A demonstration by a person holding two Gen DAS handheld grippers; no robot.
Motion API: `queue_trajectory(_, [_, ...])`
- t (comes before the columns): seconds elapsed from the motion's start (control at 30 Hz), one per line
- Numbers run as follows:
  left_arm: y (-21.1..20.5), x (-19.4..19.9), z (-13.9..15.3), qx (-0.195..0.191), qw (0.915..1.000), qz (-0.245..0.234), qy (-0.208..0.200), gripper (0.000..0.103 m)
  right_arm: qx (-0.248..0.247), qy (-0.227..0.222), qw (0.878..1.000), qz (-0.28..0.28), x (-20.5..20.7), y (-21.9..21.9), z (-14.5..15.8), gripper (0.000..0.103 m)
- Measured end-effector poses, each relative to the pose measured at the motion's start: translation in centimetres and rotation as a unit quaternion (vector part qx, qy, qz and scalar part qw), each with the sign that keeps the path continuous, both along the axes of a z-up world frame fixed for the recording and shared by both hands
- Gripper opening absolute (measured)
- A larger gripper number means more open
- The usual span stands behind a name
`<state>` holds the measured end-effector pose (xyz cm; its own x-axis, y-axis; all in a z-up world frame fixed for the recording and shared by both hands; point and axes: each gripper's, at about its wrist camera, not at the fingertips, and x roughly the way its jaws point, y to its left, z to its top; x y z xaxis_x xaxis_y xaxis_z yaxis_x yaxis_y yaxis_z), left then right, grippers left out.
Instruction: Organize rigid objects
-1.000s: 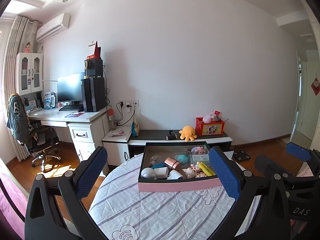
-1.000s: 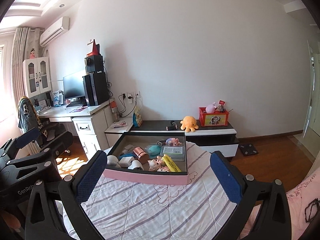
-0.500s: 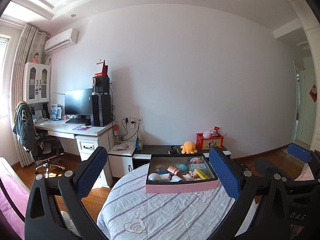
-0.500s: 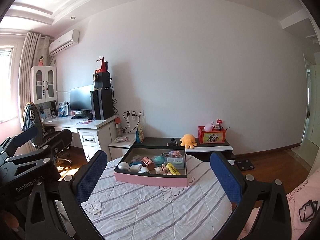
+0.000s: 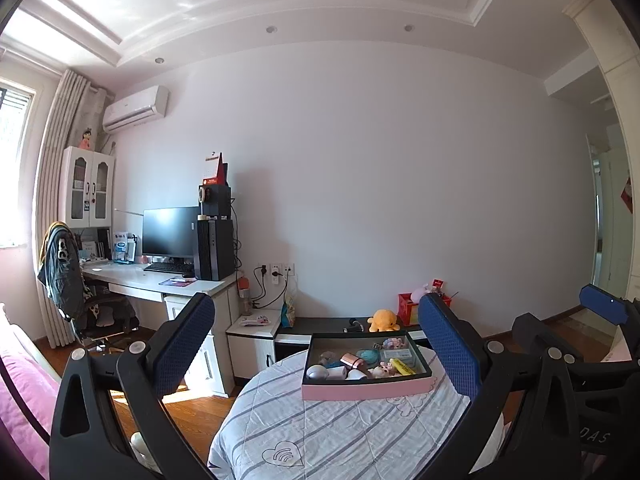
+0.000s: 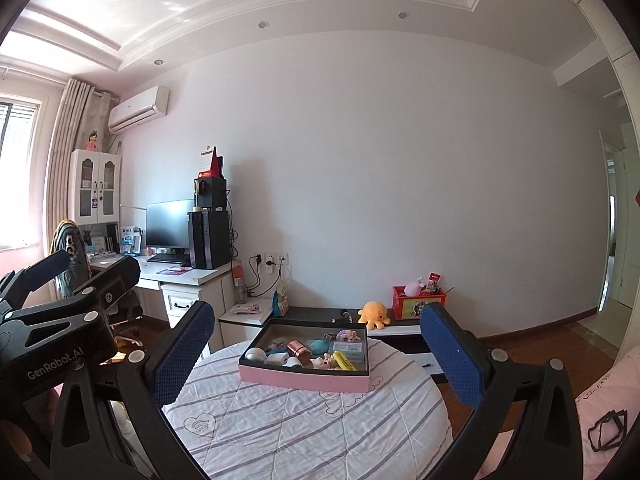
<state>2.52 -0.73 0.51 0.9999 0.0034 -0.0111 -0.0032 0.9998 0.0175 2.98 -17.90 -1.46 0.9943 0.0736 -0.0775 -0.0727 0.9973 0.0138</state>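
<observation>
Left wrist view: the left gripper (image 5: 316, 352) is held up with its two blue-padded fingers (image 5: 182, 344) spread wide and nothing between them. The right gripper (image 6: 316, 354) shows the same in its own view, fingers released and empty. Both hang well apart from one pink box (image 5: 366, 389) with a dark inner wall, which sits on a round counter (image 5: 340, 432) covered by a white cloth with grey stripes and a heart print.

Inside the box lie several small things, jumbled together: one silver egg-shaped piece (image 5: 317, 372), one copper-coloured cylinder (image 6: 297, 347), one teal round thing (image 6: 319, 346), one yellow bar (image 6: 345, 361), one pale clear case (image 6: 349, 347), one small pink figure (image 6: 326, 361) and one cluster of pink blocks (image 6: 347, 335). A few white pieces among them are too small to tell apart.

Behind the counter runs a low dark shelf (image 6: 316, 314) carrying one orange plush octopus (image 6: 373, 314) and one red bin (image 6: 418, 306). To the left stands a white desk (image 5: 160, 282) with one monitor (image 5: 170, 232) and one black tower (image 5: 214, 248), a draped chair (image 5: 64, 272) beside it, and an air conditioner (image 5: 134, 108) high on the plain wall. The floor is wood.
</observation>
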Motion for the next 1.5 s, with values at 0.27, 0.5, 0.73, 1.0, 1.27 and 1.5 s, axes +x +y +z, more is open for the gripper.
queue_trajectory(0.27, [0.1,-0.3,-0.3,0.006,1.0000,0.005,0.000,0.103,-0.006,-0.006,1.000,0.001,-0.6,0.4,-0.2,0.103])
queue_trajectory(0.5, [0.1,0.1,-0.7,0.007,0.9999,0.009,0.006,0.103,-0.008,0.002,1.000,-0.001,0.0,0.4,-0.5,0.103])
queue_trajectory(0.73, [0.0,0.0,-0.7,0.006,0.9999,0.010,0.007,0.103,-0.011,0.003,1.000,-0.002,0.2,0.6,-0.5,0.103])
queue_trajectory(1.0, [0.0,0.0,-0.8,0.007,0.9999,0.011,0.008,0.103,-0.012,0.005,1.000,-0.003,0.1,1.0,-0.5,0.103])
queue_trajectory(1.27, [0.1,0.1,-0.8,0.006,0.9999,0.011,0.008,0.103,-0.013,0.007,1.000,-0.003,0.1,1.0,-0.6,0.103])
queue_trajectory(1.5, [0.0,0.0,-0.8,0.006,0.9999,0.011,0.009,0.103,-0.014,0.008,1.000,-0.004,0.1,1.0,-0.6,0.103])
